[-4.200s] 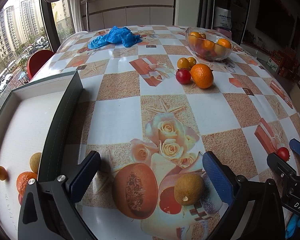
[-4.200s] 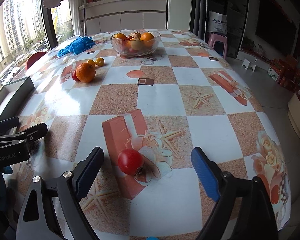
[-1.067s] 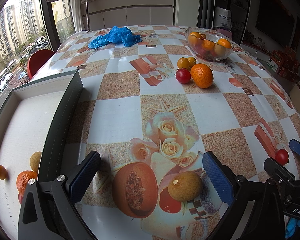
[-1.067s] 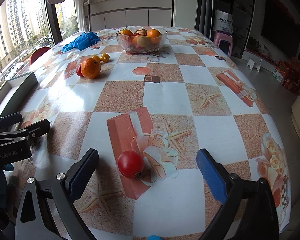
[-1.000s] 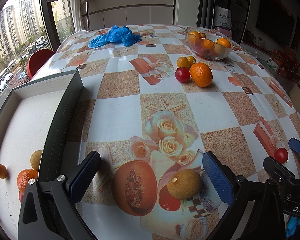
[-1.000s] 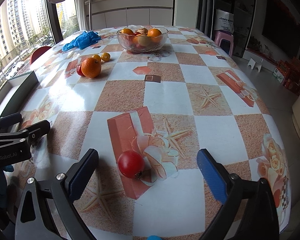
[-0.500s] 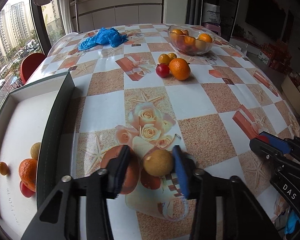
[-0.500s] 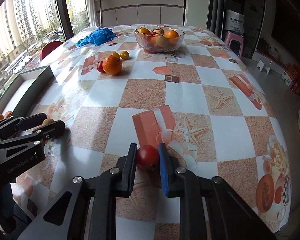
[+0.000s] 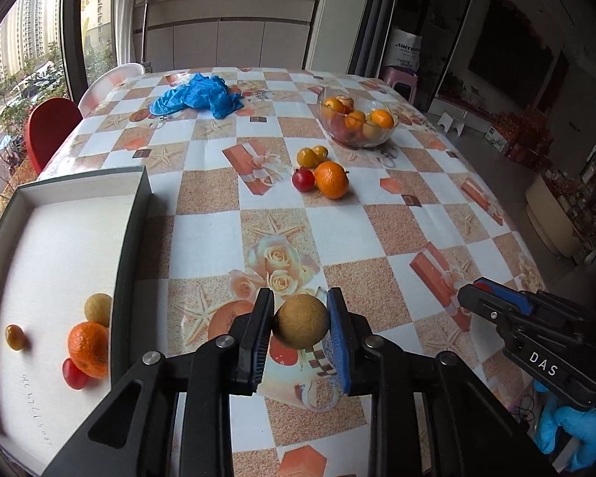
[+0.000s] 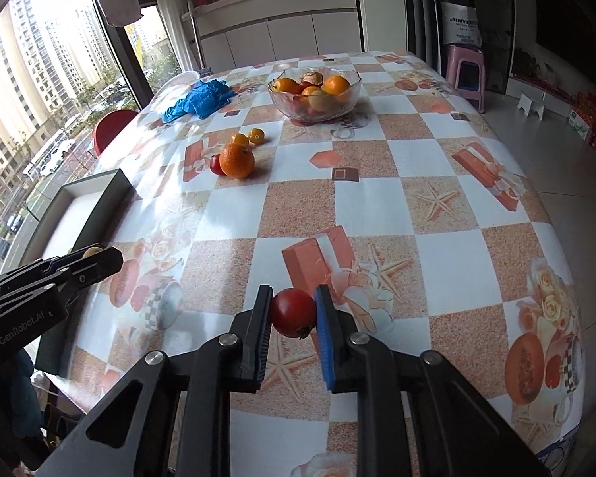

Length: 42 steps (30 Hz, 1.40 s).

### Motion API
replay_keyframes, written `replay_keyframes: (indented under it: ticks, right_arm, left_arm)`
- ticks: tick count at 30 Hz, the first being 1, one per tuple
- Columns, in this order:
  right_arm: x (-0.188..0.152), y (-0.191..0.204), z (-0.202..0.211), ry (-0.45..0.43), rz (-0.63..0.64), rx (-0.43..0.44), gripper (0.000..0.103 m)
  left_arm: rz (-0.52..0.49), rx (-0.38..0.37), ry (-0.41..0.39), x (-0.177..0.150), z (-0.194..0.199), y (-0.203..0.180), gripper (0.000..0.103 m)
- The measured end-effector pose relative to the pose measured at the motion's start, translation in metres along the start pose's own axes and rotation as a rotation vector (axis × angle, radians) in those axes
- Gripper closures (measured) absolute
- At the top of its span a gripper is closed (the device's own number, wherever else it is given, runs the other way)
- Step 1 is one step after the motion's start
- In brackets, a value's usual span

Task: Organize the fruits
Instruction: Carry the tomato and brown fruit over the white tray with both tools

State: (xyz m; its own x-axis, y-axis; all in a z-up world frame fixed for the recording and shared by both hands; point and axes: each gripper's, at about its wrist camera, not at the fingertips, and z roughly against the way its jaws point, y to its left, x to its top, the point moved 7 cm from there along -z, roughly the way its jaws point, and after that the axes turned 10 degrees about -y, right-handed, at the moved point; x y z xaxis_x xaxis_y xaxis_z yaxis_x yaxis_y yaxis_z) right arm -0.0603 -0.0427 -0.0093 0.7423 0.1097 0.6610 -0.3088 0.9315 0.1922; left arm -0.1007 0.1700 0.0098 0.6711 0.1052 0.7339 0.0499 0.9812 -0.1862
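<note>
My left gripper (image 9: 301,318) is shut on a round brown fruit (image 9: 301,326) and holds it above the table, right of the white-lined box (image 9: 131,214). The box holds an orange (image 9: 88,349), a brown fruit (image 9: 97,308), a small red fruit (image 9: 74,373) and a small yellow one (image 9: 14,337). My right gripper (image 10: 292,310) is shut on a red tomato (image 10: 292,312) lifted off the tablecloth. It also shows in the left wrist view (image 9: 492,294) at the right. An orange (image 9: 330,179), a red fruit (image 9: 302,179) and two kumquats (image 9: 312,155) lie mid-table.
A glass bowl (image 9: 355,121) of fruit stands at the far right of the table (image 9: 202,234). Blue gloves (image 9: 196,95) lie at the far left. A red chair (image 9: 49,129) stands beyond the left edge. The left gripper appears in the right wrist view (image 10: 95,262).
Both grippers have closed on their fruit and lifted: the left on the brown fruit, the right on the tomato. Both cameras now sit higher above the table.
</note>
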Motion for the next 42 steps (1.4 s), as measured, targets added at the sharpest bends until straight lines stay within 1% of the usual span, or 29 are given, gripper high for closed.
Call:
replay_keyframes:
  ticks: [3, 6, 9, 12, 18, 23, 27, 32, 38, 42]
  right_arm:
    - [0.010, 0.011, 0.003, -0.006, 0.011, 0.017, 0.080]
    - [0.022, 0.028, 0.005, -0.013, 0.033, 0.040, 0.080]
    - [0.035, 0.050, 0.005, -0.018, 0.067, 0.070, 0.080]
    - [0.048, 0.079, 0.002, -0.019, 0.115, 0.101, 0.080]
    - [0.067, 0.145, -0.008, -0.006, 0.187, 0.196, 0.080]
    - [0.072, 0.201, -0.019, 0.018, 0.261, 0.265, 0.080]
    - [0.069, 0.239, -0.036, 0.057, 0.307, 0.311, 0.080]
    - [0.053, 0.270, -0.066, 0.137, 0.331, 0.339, 0.080]
    - [0.027, 0.284, -0.100, 0.231, 0.352, 0.338, 0.080]
    - [0.019, 0.287, -0.108, 0.259, 0.366, 0.337, 0.079]
  left_arm:
    - [0.014, 0.000, -0.025, 0.015, 0.015, 0.012, 0.074]
    - [0.022, 0.019, -0.052, 0.030, 0.030, 0.030, 0.074]
    - [0.022, 0.066, -0.084, 0.043, 0.045, 0.053, 0.074]
    - [0.019, 0.138, -0.115, 0.053, 0.057, 0.083, 0.074]
    - [0.071, 0.238, -0.119, 0.054, 0.065, 0.145, 0.074]
    - [0.124, 0.305, -0.102, 0.045, 0.062, 0.189, 0.074]
    - [0.148, 0.322, -0.069, 0.032, 0.052, 0.211, 0.074]
    - [0.127, 0.331, -0.035, 0.016, 0.041, 0.222, 0.074]
    - [0.139, 0.322, 0.008, 0.000, 0.028, 0.228, 0.074]
    - [0.134, 0.314, 0.016, -0.006, 0.024, 0.228, 0.074]
